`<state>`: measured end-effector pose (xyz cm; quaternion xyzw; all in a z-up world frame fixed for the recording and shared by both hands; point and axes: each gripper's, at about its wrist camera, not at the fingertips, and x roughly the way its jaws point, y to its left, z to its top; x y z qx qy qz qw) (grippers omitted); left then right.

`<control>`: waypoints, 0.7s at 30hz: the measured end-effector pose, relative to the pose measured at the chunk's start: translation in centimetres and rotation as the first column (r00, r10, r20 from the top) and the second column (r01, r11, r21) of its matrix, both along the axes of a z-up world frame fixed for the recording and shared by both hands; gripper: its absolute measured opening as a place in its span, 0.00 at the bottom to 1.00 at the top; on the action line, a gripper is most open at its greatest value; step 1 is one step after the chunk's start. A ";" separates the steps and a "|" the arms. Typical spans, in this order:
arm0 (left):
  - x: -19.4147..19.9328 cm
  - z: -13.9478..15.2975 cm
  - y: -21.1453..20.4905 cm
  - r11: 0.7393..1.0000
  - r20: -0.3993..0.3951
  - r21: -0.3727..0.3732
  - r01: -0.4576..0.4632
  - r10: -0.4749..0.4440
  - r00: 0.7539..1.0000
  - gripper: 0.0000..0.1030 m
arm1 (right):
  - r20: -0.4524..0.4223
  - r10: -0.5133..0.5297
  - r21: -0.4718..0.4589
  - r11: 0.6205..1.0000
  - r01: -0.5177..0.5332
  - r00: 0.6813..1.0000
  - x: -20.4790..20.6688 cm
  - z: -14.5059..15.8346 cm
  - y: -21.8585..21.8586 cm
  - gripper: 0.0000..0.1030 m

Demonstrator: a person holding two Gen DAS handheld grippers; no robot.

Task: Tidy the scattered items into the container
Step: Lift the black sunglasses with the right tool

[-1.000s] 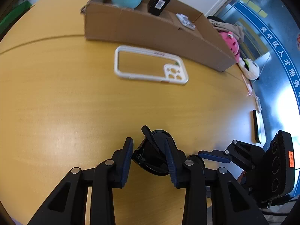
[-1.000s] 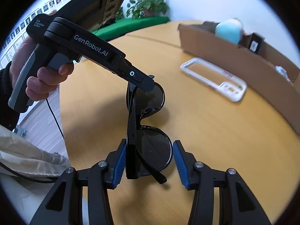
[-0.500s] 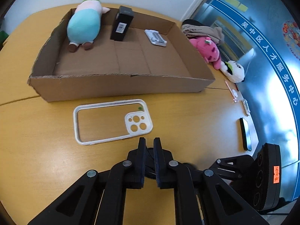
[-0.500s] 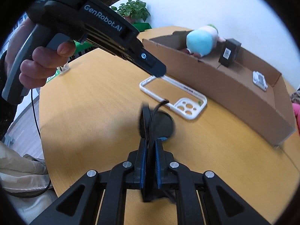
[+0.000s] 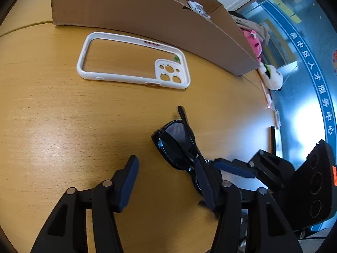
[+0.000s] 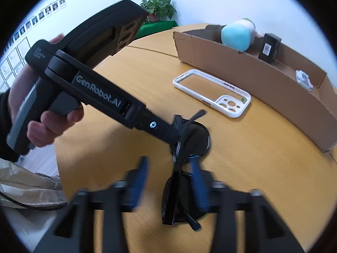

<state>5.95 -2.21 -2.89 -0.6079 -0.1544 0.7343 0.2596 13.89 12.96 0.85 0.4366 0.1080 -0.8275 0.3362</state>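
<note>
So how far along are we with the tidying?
Done: plush, black box and a small white item sit in the carton. In hand: nothing; both tools are open beside the sunglasses on the table. Left: sunglasses and phone case.

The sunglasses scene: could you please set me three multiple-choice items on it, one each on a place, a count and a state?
1. Where does the white phone case lie?
A. inside the cardboard box
B. between gripper fingers
C. on the table, in front of the box

2. How many things show inside the box in the right wrist view?
A. three
B. one
C. five

3. How does the left gripper stand?
A. shut on the sunglasses
B. open
C. shut on the phone case

Answers:
1 C: the case lies flat on the wood below the box's near wall.
2 A: a teal plush, a black carton and a small white item.
3 B: its fingers stand wide apart, with the sunglasses beside one finger.
</note>
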 end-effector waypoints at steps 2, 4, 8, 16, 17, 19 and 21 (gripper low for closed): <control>-0.3 -0.1 0.3 1.000 0.006 0.026 -0.005 0.005 1.000 0.63 | 0.016 -0.006 0.027 1.000 0.006 1.000 -0.6 -0.6 -0.4 0.51; -0.5 -0.2 0.7 0.998 0.017 0.057 -0.003 0.002 1.000 0.63 | 0.038 -0.007 0.049 0.999 0.005 0.999 -1.3 -1.3 -0.9 0.51; -0.6 -0.4 1.2 0.995 0.019 0.100 0.003 -0.005 1.000 0.62 | 0.062 -0.036 0.094 0.995 0.030 0.997 -2.0 -1.9 -1.6 0.31; -0.7 -1.1 2.5 0.991 0.039 0.130 0.031 -0.036 0.999 0.36 | 0.005 -0.068 0.058 0.996 0.068 0.998 -0.8 -0.2 -1.5 0.07; -0.7 -1.0 2.7 0.992 0.032 0.123 0.039 -0.044 0.999 0.35 | -0.004 -0.073 0.071 0.995 0.073 0.997 -0.6 -0.3 -1.7 0.07; -0.6 -1.0 2.9 0.989 0.035 0.140 0.038 -0.043 0.998 0.31 | 0.004 -0.087 0.060 0.994 0.086 0.996 -0.5 -0.3 -1.5 0.07; -0.7 -0.5 2.8 0.986 0.024 0.160 0.043 -0.047 0.999 0.22 | -0.003 -0.101 0.058 0.993 0.101 0.995 -0.5 -0.2 -1.4 0.07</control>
